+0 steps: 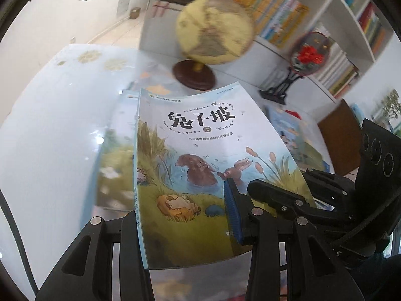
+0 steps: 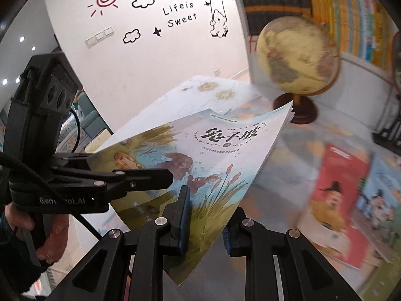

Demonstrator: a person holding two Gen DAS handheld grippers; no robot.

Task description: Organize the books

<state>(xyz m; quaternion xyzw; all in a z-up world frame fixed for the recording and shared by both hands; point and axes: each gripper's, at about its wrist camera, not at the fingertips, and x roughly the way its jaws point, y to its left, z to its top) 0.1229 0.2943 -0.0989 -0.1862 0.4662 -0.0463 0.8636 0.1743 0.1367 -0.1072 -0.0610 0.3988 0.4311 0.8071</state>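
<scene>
1. Progress: one book [image 1: 200, 165] with a rabbit cover is off the desk [image 1: 50, 130], carried in the air by both tongs. It is not yet placed anywhere, so I judge this mid-transfer.
2. Left tongs [image 1: 185, 215]: clenched on the book's near edge, close to the spine side. Right tongs [image 2: 205, 223]: clenched on the same near edge, toward the page side. The cover bows slightly between the two grips.
3. Left to do: at least two more books [image 2: 351, 200] lie flat on the desk at the right, a red cover and a blue one, overlapping. Another book [image 1: 115, 165] lies under the carried one in the left view. None of these is tidied yet.
4. Obstacles: a globe [image 1: 213, 30] stands on the far part of the desk, just beyond the book's far edge. A round ornament [image 1: 310, 55] on a black stand sits to the far right.
5. Open room: the desk's left part is bare. Shelves [image 1: 351, 15] at far right are mostly filled; free slots cannot be made out.
6. Background is blurred, so fine positions are uncertain.
</scene>
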